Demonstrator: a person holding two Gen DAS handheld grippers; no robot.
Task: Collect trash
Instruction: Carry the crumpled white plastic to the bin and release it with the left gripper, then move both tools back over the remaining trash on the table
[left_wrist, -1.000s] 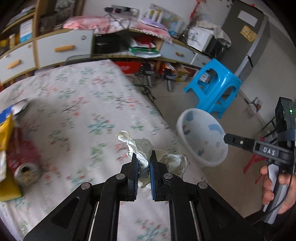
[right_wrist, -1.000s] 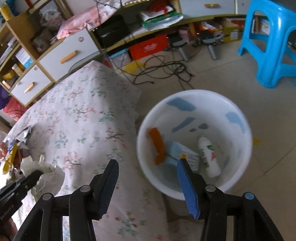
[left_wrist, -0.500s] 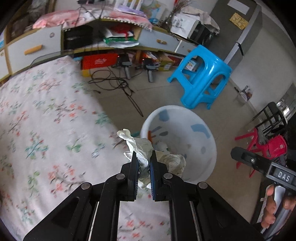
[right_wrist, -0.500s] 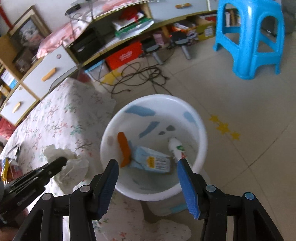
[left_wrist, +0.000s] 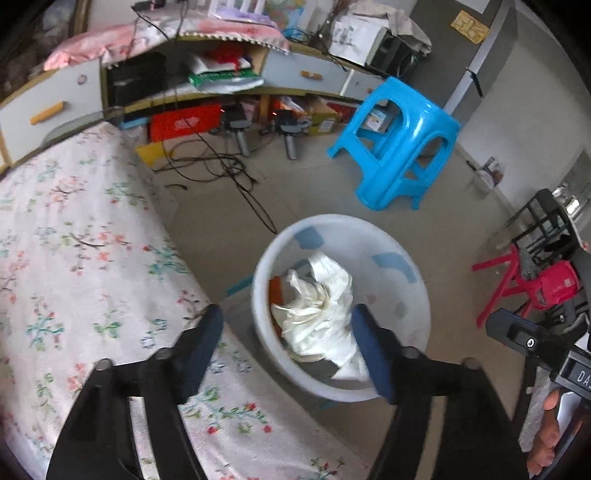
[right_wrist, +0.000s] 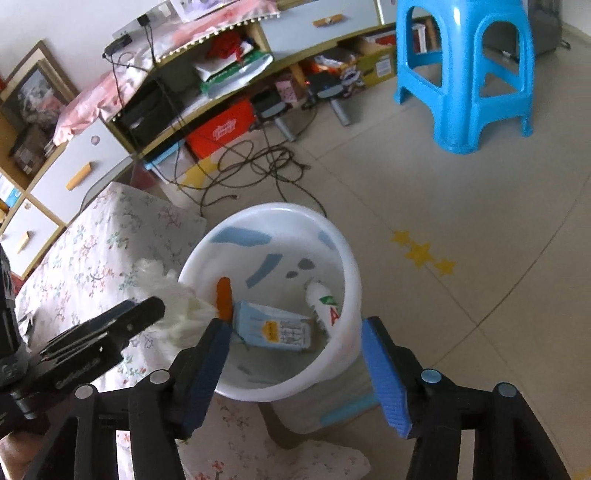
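Observation:
A crumpled white wad hangs loose over the white bucket, which stands on the floor beside the bed. My left gripper is above the bucket. Its jaws are opening, and the wad lies between them with neither pad pressing on it. In the right wrist view the wad sits at the bucket's left rim beside the left gripper. My right gripper hovers over the bucket's near side. Its jaws are opening with nothing between them. Inside lie an orange piece, a blue-white carton and a white bottle.
The bed with a floral sheet borders the bucket on the left. Black cables trail across the floor behind the bucket. A blue stool stands farther back, and a small red chair at the right. A cluttered low shelf unit lines the wall.
The left gripper carried the wad from over the bed to above the bucket, then opened wide and let it go. The right gripper shifted and its jaws widened slightly.

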